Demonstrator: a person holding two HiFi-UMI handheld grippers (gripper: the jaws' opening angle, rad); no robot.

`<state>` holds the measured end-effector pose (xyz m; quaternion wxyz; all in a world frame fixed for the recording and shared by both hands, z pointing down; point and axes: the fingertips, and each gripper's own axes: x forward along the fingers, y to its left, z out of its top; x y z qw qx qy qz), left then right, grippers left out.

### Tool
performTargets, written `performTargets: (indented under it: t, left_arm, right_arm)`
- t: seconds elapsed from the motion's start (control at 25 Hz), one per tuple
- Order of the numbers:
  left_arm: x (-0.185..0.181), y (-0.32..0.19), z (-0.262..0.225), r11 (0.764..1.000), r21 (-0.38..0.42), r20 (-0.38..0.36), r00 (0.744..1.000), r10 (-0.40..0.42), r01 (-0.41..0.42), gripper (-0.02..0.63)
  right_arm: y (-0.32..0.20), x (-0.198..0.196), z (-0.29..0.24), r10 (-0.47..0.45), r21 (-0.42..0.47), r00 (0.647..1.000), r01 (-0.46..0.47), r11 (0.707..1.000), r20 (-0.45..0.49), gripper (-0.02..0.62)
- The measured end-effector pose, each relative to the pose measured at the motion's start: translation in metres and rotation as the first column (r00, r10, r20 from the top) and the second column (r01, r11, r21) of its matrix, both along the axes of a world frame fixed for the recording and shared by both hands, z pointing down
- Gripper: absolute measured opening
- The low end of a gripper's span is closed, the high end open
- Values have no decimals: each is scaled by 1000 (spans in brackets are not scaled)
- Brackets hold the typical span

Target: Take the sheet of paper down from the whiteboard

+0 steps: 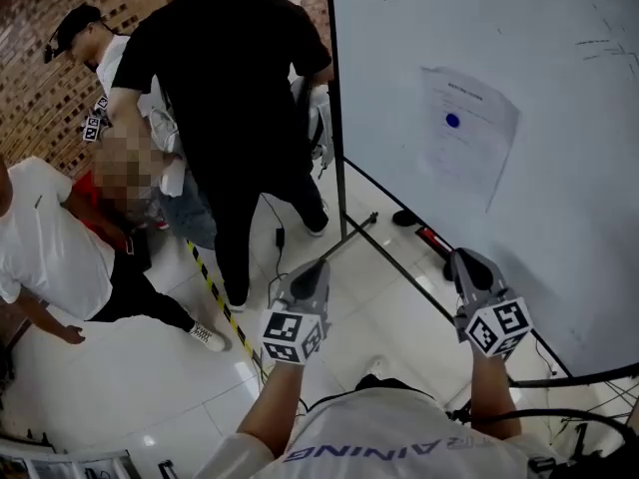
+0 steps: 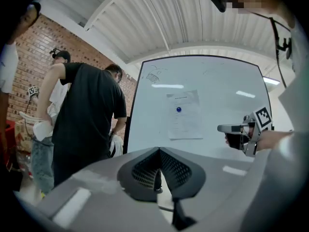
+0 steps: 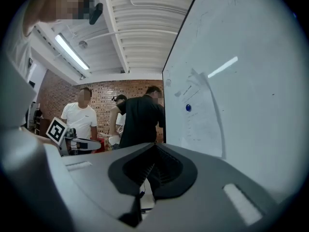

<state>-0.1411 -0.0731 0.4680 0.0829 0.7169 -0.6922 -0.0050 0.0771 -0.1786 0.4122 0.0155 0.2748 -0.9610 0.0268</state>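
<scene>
Hanging pinned by a blue magnet (image 1: 452, 121), the sheet of paper (image 1: 469, 143) is on the whiteboard (image 1: 569, 228); left gripper (image 1: 321, 267) and right gripper (image 1: 462, 259), both closed and empty, point toward it, well short.

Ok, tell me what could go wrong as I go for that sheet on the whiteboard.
1. A single blue magnet pins the sheet to the whiteboard; tugging the paper alone might tear it or flick the magnet off.
2. The left tongs and right tongs are both shut, so they could just shove the flat sheet.
3. The board's stand leg runs along the floor ahead: a possible trip.
</scene>
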Motion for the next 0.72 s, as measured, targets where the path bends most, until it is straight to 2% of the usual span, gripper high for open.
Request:
performTargets:
  t: [0.2, 0.48, 0.56, 0.72]
  left_arm:
    - [-2, -66, -10, 999, 11, 14, 999, 45, -45, 3]
    - [-7, -145, -40, 985, 63, 39, 987, 157, -159, 3]
    - [-3, -171, -50, 969, 86, 46, 973, 228, -231, 3]
    - [15, -226, -64, 911, 109, 73, 918, 391, -397, 3]
  right_arm:
    - [-53, -11, -12, 7, 10, 999, -7, 1000, 33, 8]
    - [-91, -18, -25, 57, 36, 997, -59, 998, 48, 8]
    - [-97, -16, -31, 117, 52, 992, -119, 992, 42, 7]
    - [-113, 3, -41, 284, 70, 957, -287, 955, 53, 8]
